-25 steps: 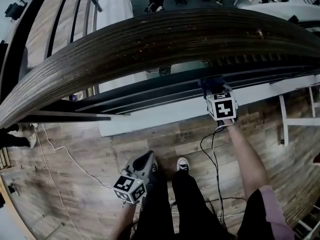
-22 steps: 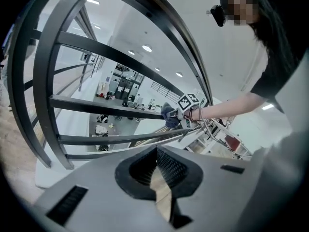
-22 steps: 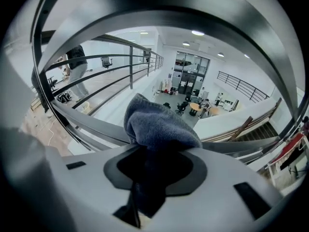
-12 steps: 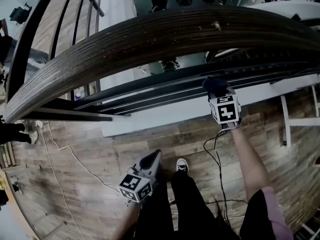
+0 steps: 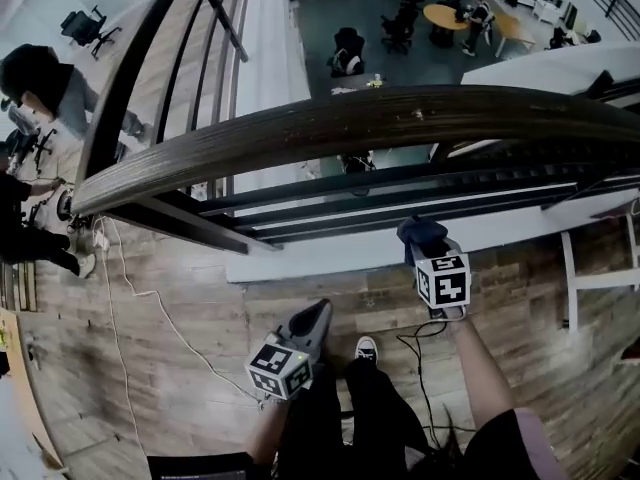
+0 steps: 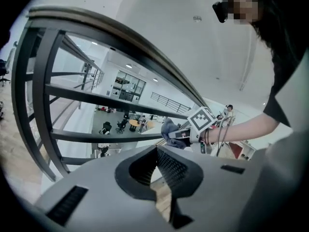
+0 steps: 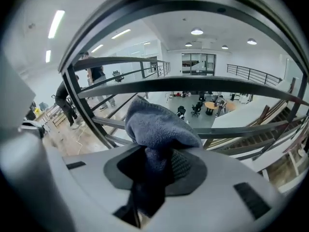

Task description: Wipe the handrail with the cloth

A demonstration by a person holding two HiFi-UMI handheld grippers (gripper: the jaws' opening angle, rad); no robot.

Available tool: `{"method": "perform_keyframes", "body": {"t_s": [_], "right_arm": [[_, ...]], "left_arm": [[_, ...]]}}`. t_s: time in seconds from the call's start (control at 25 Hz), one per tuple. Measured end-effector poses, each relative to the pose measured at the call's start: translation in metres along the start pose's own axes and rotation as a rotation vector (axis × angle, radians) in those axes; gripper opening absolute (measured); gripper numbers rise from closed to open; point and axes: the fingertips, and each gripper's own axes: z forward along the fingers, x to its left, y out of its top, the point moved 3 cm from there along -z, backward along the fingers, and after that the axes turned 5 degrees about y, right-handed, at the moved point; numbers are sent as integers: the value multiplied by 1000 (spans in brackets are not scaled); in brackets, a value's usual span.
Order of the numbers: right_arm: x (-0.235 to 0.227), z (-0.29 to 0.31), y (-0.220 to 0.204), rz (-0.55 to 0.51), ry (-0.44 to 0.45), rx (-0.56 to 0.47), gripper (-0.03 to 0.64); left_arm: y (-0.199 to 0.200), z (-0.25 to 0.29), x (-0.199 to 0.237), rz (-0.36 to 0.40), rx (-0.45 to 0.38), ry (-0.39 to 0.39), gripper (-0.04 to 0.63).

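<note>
The dark wooden handrail (image 5: 380,118) curves across the head view above black metal rails (image 5: 420,193). My right gripper (image 5: 425,236) is shut on a blue-grey cloth (image 7: 157,127), held low in front of the rails and below the handrail, not touching it. In the left gripper view the same cloth (image 6: 170,128) shows beyond my jaws, in front of the right gripper's marker cube (image 6: 200,120). My left gripper (image 5: 312,320) hangs lower, near my legs, jaws shut with nothing between them. The handrail (image 7: 193,4) arcs overhead in the right gripper view.
Wood-plank floor (image 5: 170,388) lies underfoot with a white cable (image 5: 140,298) trailing left. A person (image 5: 40,88) stands at the far left by equipment. Beyond the rails is an open drop to a lower floor with chairs and round tables (image 5: 445,13). A white frame (image 5: 590,278) stands right.
My view has pulled back, so the handrail looks farther and thinner. The right gripper with the cloth dropped a little away from the rails. The left gripper shifted slightly right.
</note>
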Motion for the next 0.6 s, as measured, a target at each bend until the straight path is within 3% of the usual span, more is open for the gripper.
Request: {"method": "perform_keyframes", "body": {"t_s": [0.12,0.32,0.6], "right_arm": [[26,-34,8,49,35,-24,109],[67,-99,20,146,51,-88,109],[164,-159,0,114,112,-102,109]], "left_arm": [[16,-28,-12,-10,-25,25,0],[19,-80,-33,6,12,24,0],[13,-148,-42,-12,-9,9,0]]}}
